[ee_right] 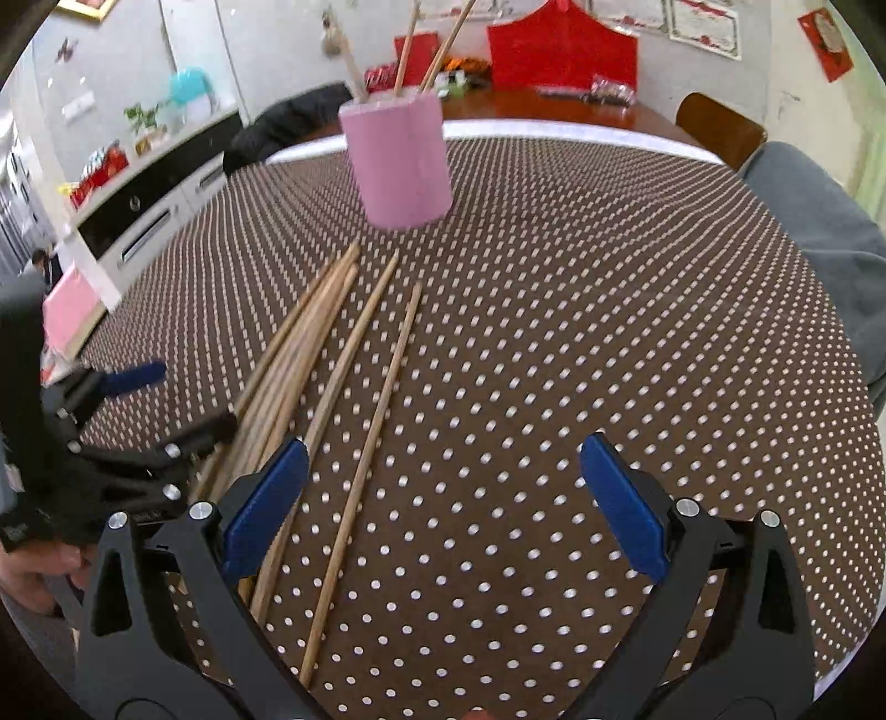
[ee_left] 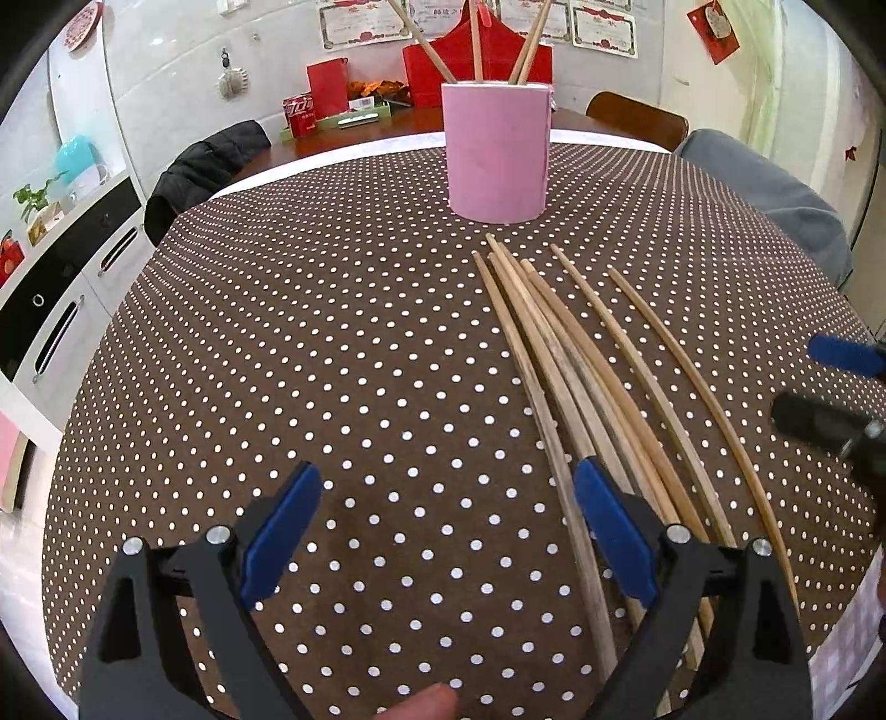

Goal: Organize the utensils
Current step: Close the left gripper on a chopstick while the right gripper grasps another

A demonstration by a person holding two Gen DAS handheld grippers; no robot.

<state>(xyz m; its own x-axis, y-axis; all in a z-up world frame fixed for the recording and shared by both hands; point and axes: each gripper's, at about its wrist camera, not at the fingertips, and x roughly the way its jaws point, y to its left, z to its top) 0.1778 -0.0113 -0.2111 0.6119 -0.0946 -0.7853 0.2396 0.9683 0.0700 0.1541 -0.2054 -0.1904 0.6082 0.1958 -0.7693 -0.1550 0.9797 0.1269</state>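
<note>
Both grippers, left (ee_left: 448, 531) and right (ee_right: 443, 498), gape wide and hold nothing. Loose chopsticks (ee_left: 559, 354) lie between them, ahead; the pink cup (ee_left: 498, 155) stands beyond. Thin, light, stiff, likely to roll: pinch one near its thick end

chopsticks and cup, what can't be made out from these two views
- Near ends of the loose chopsticks: in the left wrist view, covered by the left gripper; in the right wrist view, partly behind the right gripper.
- Inside of the pink cup: its wall hides the lower parts of the chopsticks standing in it.
- Exact count in the tight bundle: they overlap.
- Wall certificates: print too small.
</note>
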